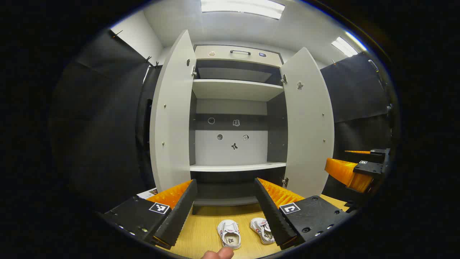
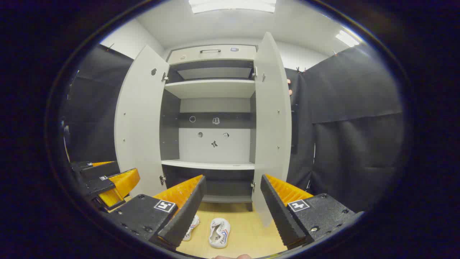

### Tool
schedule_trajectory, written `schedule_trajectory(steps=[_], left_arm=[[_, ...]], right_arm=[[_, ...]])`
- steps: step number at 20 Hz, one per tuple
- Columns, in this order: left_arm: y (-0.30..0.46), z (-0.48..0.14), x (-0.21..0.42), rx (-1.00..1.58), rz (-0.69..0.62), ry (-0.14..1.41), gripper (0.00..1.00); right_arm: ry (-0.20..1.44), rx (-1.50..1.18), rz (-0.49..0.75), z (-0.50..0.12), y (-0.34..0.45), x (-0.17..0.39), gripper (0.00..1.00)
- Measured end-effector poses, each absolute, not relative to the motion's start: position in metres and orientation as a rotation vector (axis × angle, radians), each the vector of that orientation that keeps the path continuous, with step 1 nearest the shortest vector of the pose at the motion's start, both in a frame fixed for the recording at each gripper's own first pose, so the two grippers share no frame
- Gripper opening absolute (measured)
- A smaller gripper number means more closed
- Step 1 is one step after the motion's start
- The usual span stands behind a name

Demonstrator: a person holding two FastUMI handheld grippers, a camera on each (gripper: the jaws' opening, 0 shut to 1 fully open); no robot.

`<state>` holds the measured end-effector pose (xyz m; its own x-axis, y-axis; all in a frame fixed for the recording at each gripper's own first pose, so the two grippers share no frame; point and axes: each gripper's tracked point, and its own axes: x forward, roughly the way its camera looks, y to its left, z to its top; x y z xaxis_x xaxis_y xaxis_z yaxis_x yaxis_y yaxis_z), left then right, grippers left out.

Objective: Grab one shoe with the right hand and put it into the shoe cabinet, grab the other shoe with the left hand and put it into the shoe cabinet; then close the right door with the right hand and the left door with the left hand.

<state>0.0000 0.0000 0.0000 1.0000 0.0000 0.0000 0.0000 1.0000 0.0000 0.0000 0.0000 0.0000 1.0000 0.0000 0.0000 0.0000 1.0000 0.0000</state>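
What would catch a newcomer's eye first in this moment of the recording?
The tall cabinet stands straight ahead with both doors swung wide, its shelves bare. Below it, two white shoes lie side by side on the wooden floor, in front of the cabinet, not yet picked up. The left gripper and right gripper both hover above the shoes with jaws wide apart, holding nothing.

Black cloth booth walls hang on both sides, wrinkled, clipped along the top edge. Above them runs a plain white room wall. The white ceiling carries rectangular fluorescent light panels, lit; another panel sits toward one side. The floor is light wood-grain board.
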Motion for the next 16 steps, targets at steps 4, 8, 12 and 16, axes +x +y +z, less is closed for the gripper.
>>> schedule_trajectory(steps=[4, 8, 12, 16], left_arm=[[0.002, -0.004, 0.0, -0.011, 0.001, 0.009, 0.95], [0.008, -0.004, -0.001, -0.011, 0.018, 0.002, 0.95], [0.013, 0.002, -0.002, -0.009, 0.024, -0.013, 0.95], [0.014, 0.005, -0.003, 0.001, 0.026, -0.022, 0.95]], right_arm=[[-0.003, -0.016, -0.017, -0.001, -0.004, -0.001, 0.98], [-0.016, -0.021, -0.016, 0.002, -0.001, -0.003, 0.98], [-0.031, -0.027, -0.012, 0.007, 0.003, -0.003, 0.99], [-0.039, -0.038, -0.003, 0.008, 0.008, -0.004, 0.99]])
